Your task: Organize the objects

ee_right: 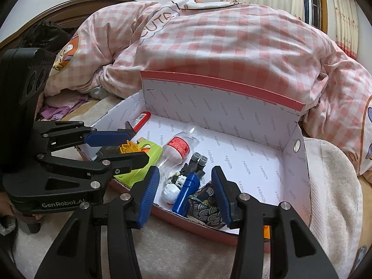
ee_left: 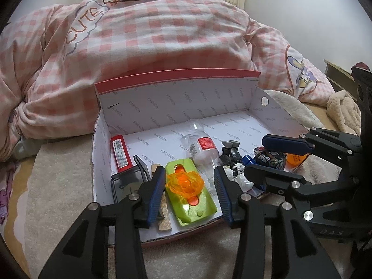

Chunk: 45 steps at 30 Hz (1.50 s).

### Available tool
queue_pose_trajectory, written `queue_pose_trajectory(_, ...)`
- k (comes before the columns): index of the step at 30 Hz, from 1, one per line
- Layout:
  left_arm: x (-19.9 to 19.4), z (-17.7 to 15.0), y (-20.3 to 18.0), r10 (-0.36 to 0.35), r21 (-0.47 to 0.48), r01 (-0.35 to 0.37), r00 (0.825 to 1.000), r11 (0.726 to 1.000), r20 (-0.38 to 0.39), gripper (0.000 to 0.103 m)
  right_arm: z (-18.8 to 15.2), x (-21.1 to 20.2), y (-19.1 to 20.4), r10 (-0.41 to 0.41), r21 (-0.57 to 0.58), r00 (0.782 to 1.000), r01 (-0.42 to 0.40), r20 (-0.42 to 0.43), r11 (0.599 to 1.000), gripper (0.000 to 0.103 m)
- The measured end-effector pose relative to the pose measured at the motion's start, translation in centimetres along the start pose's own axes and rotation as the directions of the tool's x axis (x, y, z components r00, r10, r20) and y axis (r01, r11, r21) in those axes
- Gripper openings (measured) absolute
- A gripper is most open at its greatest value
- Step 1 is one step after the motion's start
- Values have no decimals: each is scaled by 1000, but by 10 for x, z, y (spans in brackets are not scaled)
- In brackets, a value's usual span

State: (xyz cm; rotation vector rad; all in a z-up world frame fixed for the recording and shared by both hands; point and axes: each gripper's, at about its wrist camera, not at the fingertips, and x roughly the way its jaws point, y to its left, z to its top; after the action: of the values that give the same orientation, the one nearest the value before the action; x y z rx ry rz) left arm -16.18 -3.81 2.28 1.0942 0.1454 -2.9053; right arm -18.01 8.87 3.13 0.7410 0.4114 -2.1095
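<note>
An open box (ee_left: 186,97) (ee_right: 209,107), red outside with white printed lining, lies on the bed. My left gripper (ee_left: 189,193) (ee_right: 137,146) is open over its near left part. A lime-green toy (ee_left: 193,207) (ee_right: 151,153) topped with an orange piece lies between the fingers, and the pads do not press it. My right gripper (ee_right: 186,186) (ee_left: 257,155) is open above the near right corner. Under it lie a blue toy part (ee_right: 187,191), a white ball-shaped toy (ee_right: 171,191) and a wave-patterned pouch (ee_right: 207,209) (ee_left: 272,160).
The box also holds a red flat pack (ee_left: 121,153), a clear bottle (ee_left: 202,148), a dark clear case (ee_left: 126,181), a wooden piece (ee_left: 165,216) and a grey robot toy (ee_right: 196,165). A pink checked duvet (ee_left: 162,34) rises behind. A beige blanket (ee_right: 330,174) lies around the box.
</note>
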Motion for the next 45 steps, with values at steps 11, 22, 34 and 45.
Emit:
queue_pose_trajectory(11, 2, -1, 4, -20, -22, 20, 1000, 1000, -7, 61, -1, 1, 0, -10, 13, 1000, 10, -2, 1000, 52)
queue_pose_trajectory(22, -10, 5, 7, -2, -49, 4, 1000, 999, 30, 81, -3, -8, -20, 36, 133, 999, -37, 10, 990, 67)
queue_pose_trajectory(34, -62, 17, 21, -57, -153, 82, 986, 985, 158, 86, 15, -51, -21, -10, 191, 991, -16, 137, 981, 80)
queue_pose_trajectory(45, -145, 11, 14, -21, -212, 95, 945, 973, 326, 103, 14, -101, 0, -57, 177, 983, 25, 172, 984, 81)
